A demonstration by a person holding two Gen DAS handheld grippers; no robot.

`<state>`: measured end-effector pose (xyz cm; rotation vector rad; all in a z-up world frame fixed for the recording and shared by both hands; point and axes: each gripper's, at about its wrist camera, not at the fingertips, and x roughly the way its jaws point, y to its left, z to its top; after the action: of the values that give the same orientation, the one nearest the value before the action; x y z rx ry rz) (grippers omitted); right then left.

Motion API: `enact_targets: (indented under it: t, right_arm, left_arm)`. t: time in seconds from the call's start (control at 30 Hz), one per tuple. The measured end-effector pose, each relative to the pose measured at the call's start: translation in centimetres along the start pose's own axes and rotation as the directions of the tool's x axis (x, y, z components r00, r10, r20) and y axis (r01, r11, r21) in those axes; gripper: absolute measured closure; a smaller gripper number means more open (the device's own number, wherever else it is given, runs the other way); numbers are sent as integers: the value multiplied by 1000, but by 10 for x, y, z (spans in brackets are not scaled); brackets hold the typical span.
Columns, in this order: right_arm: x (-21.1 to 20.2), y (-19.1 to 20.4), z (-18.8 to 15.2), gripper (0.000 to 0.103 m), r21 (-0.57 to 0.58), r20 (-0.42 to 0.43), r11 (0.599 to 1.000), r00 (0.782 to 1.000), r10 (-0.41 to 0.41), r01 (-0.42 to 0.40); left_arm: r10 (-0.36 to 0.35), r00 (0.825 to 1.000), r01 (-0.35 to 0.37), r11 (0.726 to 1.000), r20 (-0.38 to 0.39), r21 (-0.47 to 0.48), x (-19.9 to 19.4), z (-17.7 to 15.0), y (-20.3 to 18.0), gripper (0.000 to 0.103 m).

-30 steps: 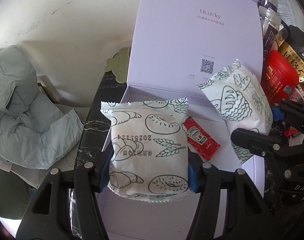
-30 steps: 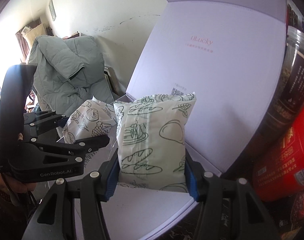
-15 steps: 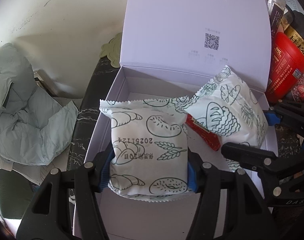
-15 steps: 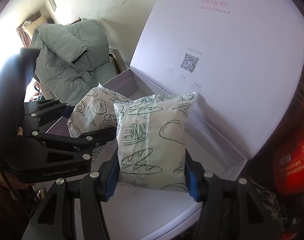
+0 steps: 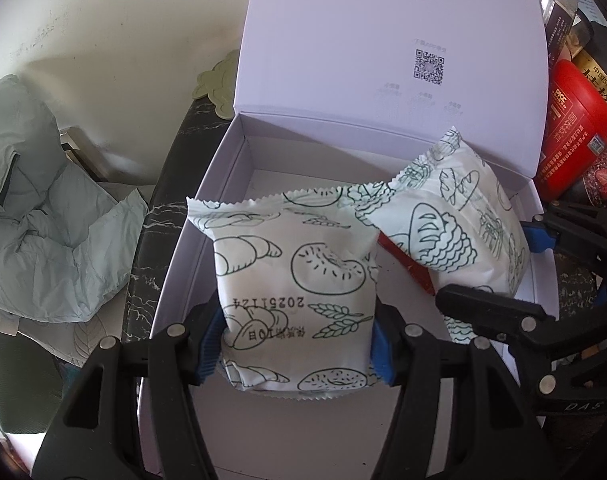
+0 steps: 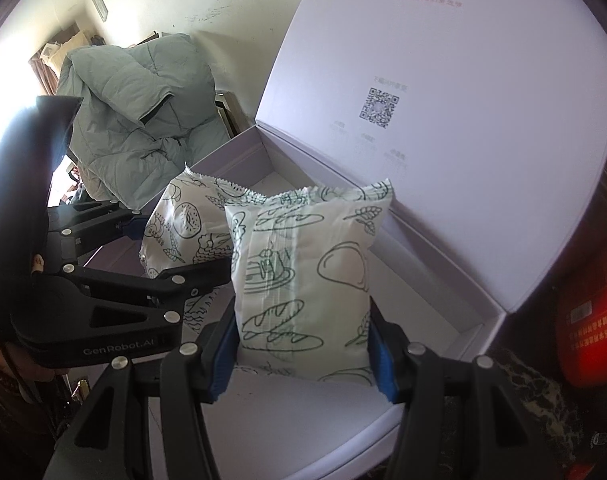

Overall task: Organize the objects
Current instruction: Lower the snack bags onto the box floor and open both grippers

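Note:
My left gripper [image 5: 295, 344] is shut on a white bread packet with green drawings [image 5: 295, 280] and holds it over the open white box [image 5: 207, 208]. My right gripper [image 6: 303, 356] is shut on a second, like packet [image 6: 303, 280], which also shows in the left wrist view [image 5: 455, 216] at the box's right side. The two packets are side by side above the box floor. A red ketchup sachet [image 5: 407, 264] lies in the box, mostly hidden between them. The box lid [image 5: 383, 40] stands upright behind.
A red canister [image 5: 575, 128] and dark jars and snack bags stand right of the box. A grey-green quilted jacket [image 5: 43, 220] lies to the left beyond the dark marble table edge [image 5: 159, 208]. A green coaster [image 5: 219, 80] leans at the wall.
Both grippers have moved forward and down over the box with their packets. The right packet has come closer to the left one and now covers most of the ketchup sachet.

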<state>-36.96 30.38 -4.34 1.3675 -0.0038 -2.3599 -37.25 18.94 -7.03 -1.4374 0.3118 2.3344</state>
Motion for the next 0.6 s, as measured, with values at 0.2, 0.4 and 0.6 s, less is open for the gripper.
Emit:
enact_targets:
  t: [0.2, 0.4, 0.6]
  right_arm:
    - [1, -2, 0, 45, 5, -10, 1000, 1000, -4, 4]
    - [3, 0, 2, 39, 2, -14, 1000, 1000, -9, 10]
    - [4, 2, 2, 31, -5, -20, 1000, 1000, -14, 14]
  left_arm:
    - [-6, 1000, 6, 1000, -6, -4, 2, 1, 3, 45]
    - [-1, 1000, 0, 1000, -19, -13, 7, 2, 4, 41]
    - [24, 999, -24, 999, -22, -21, 6, 5, 4, 30]
